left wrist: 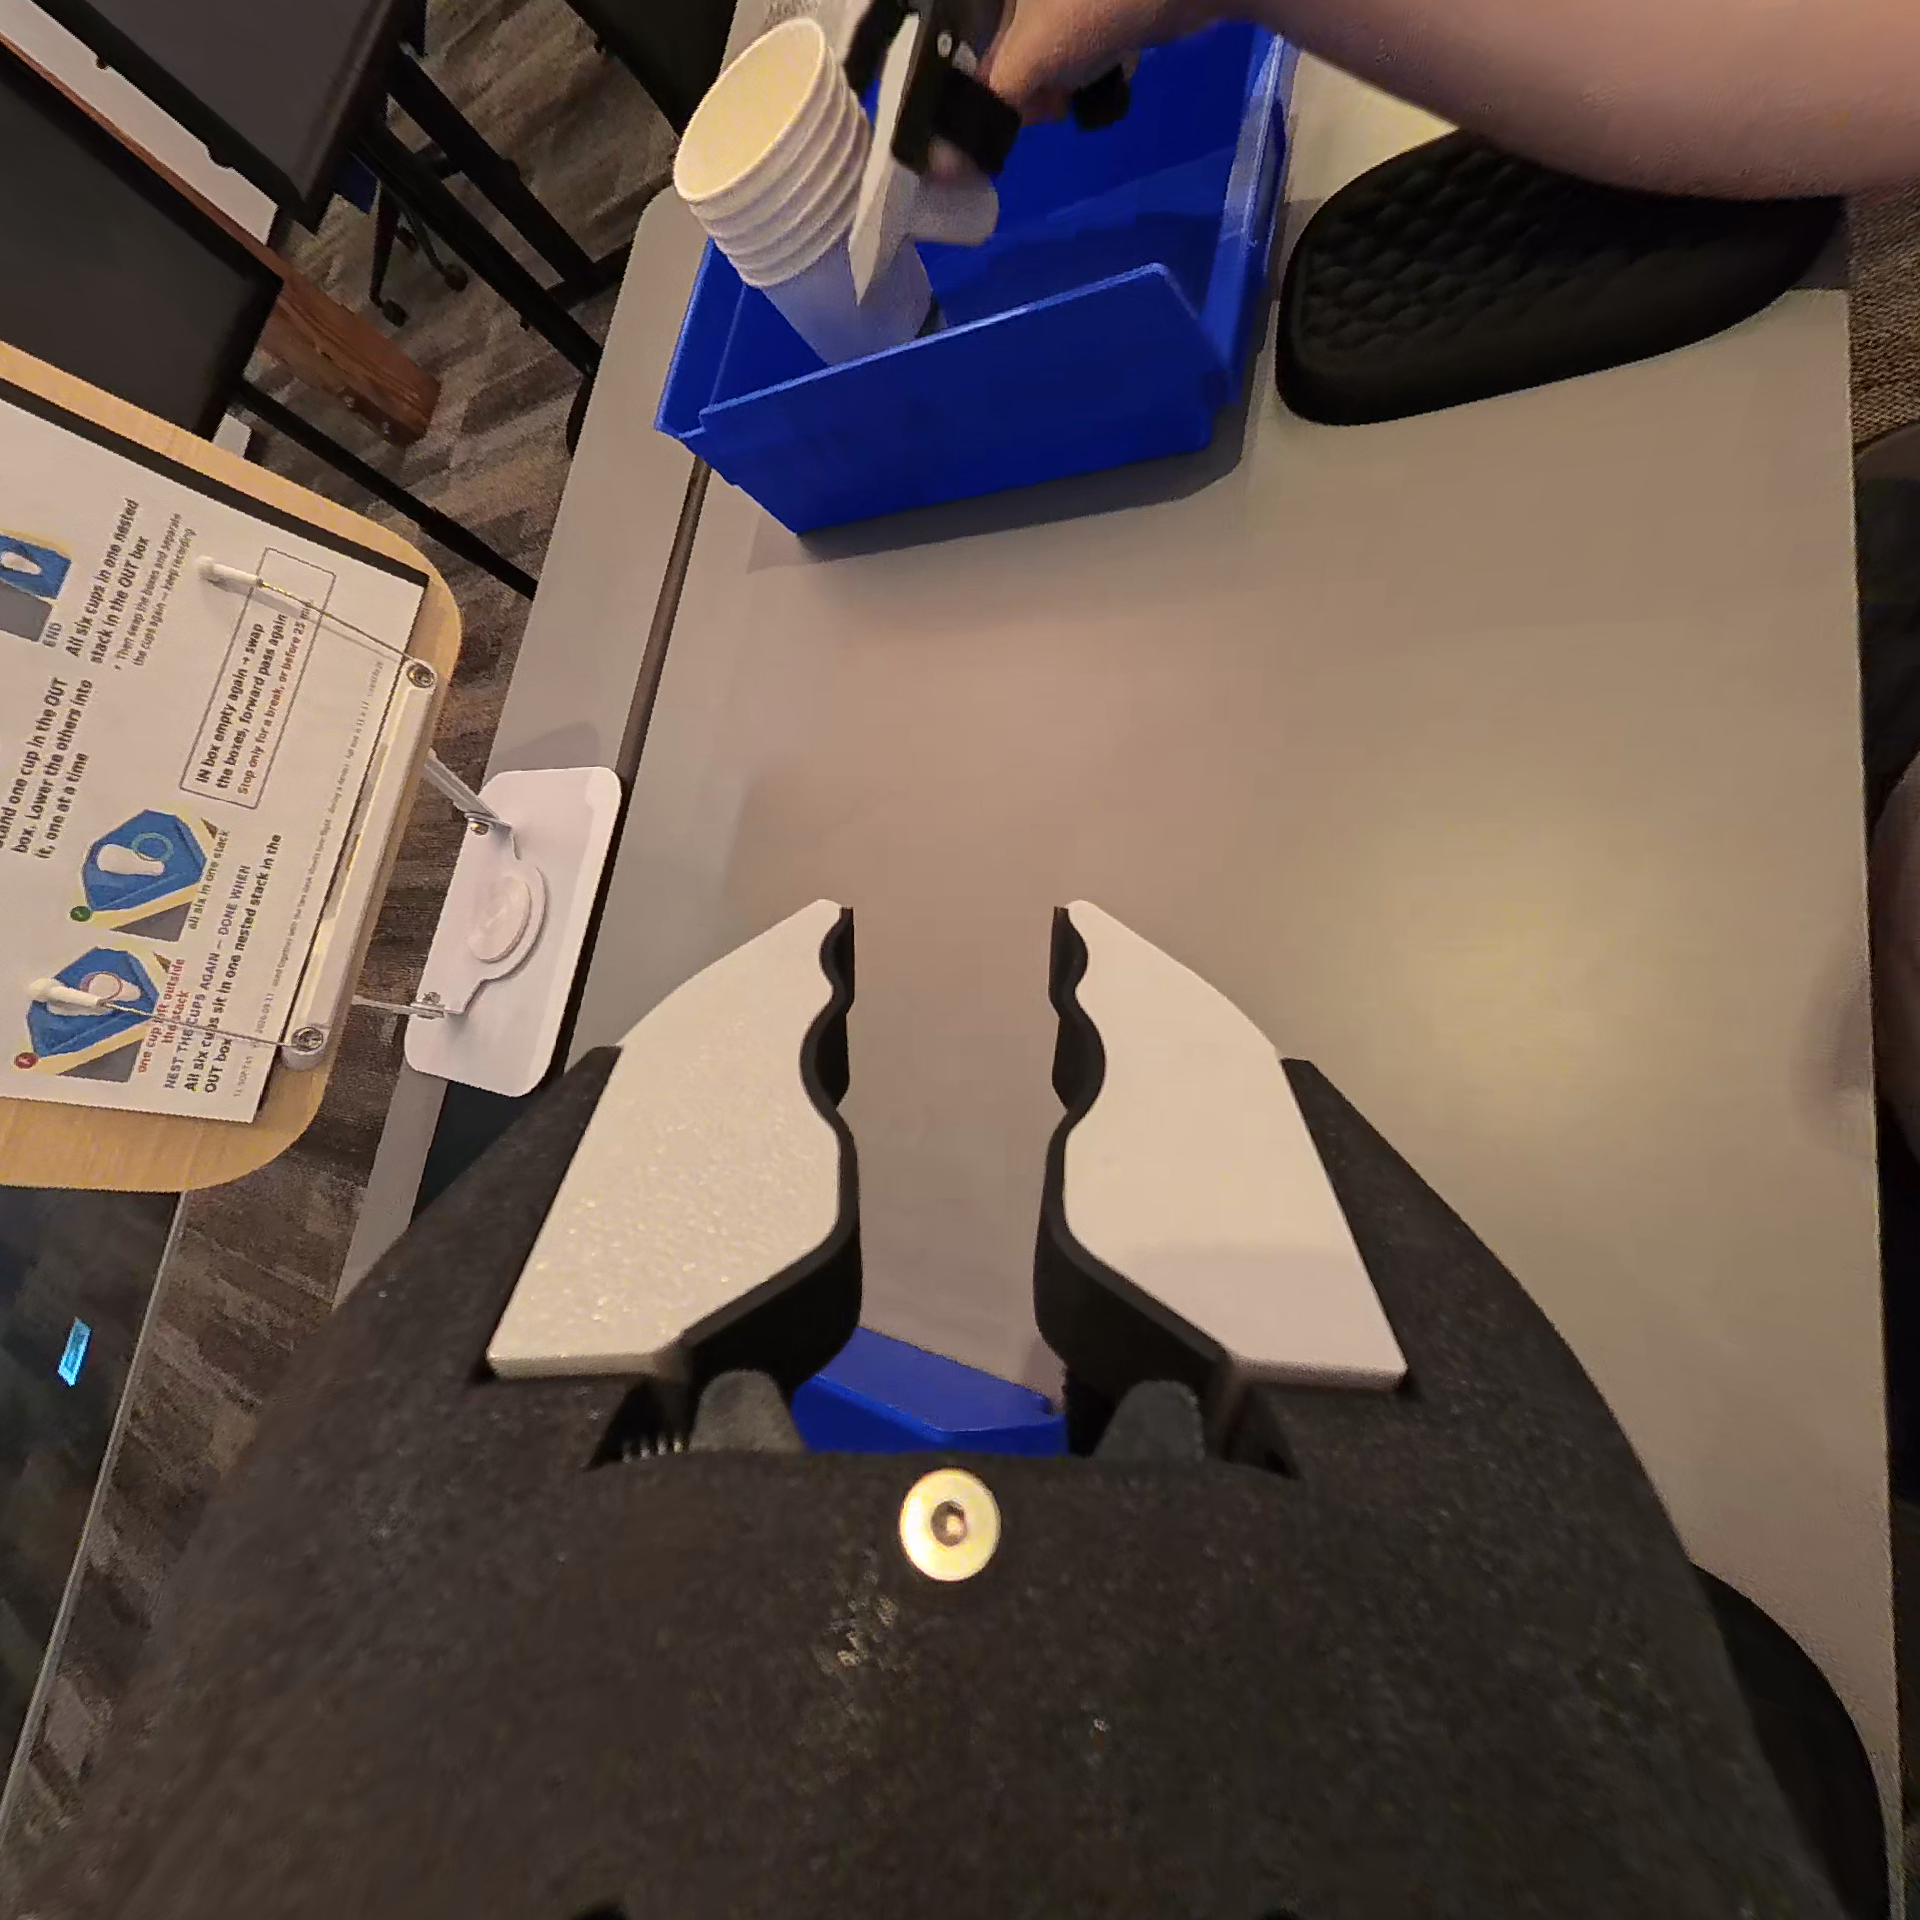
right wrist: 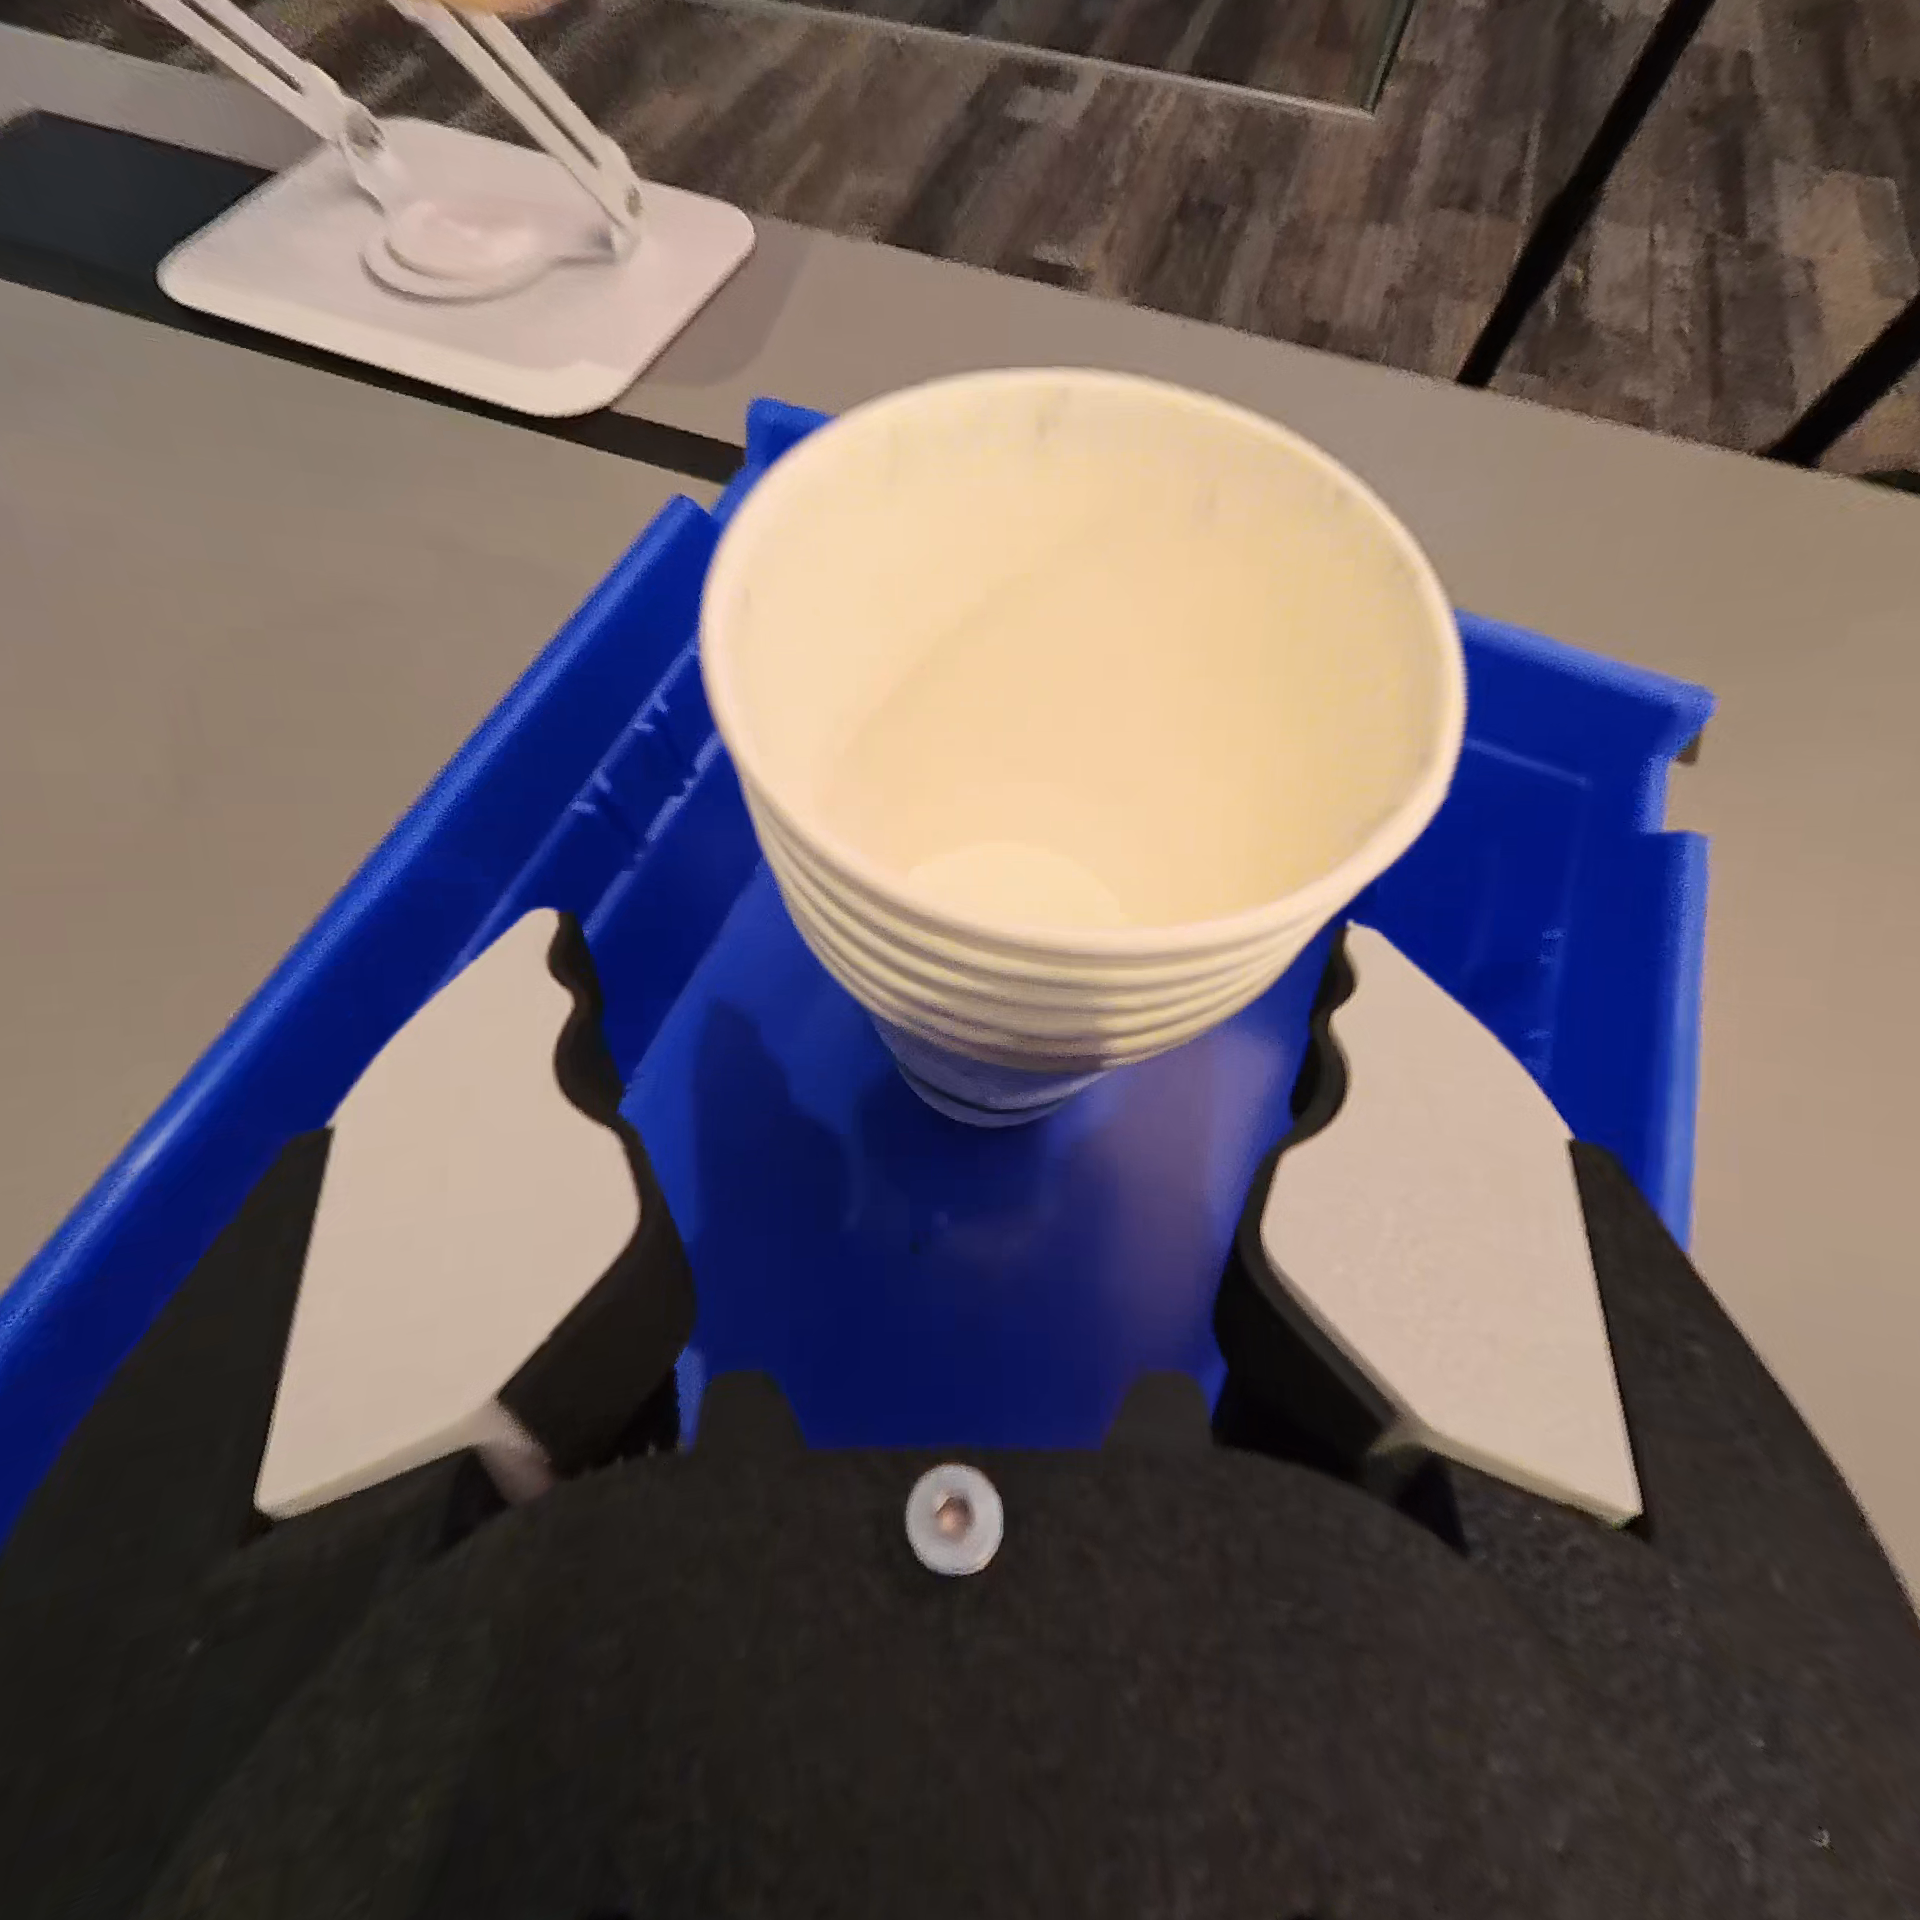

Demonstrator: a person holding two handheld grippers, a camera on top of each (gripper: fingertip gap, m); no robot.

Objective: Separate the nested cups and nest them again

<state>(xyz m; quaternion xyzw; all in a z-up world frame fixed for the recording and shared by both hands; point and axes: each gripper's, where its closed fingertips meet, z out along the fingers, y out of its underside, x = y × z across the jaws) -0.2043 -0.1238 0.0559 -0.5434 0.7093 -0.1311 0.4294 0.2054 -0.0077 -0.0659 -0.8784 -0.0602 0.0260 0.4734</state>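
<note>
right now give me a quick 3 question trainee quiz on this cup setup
1. True or false: the nested stack of paper cups stands inside the blue bin.
2. Is the right gripper A) shut on the stack, B) open with the stack ahead of it, or C) out of view?
3. In the left wrist view, what lies between the fingers of the left gripper?

Key:
1. True
2. B
3. Nothing is held; only the grey table shows in the gap.
</note>
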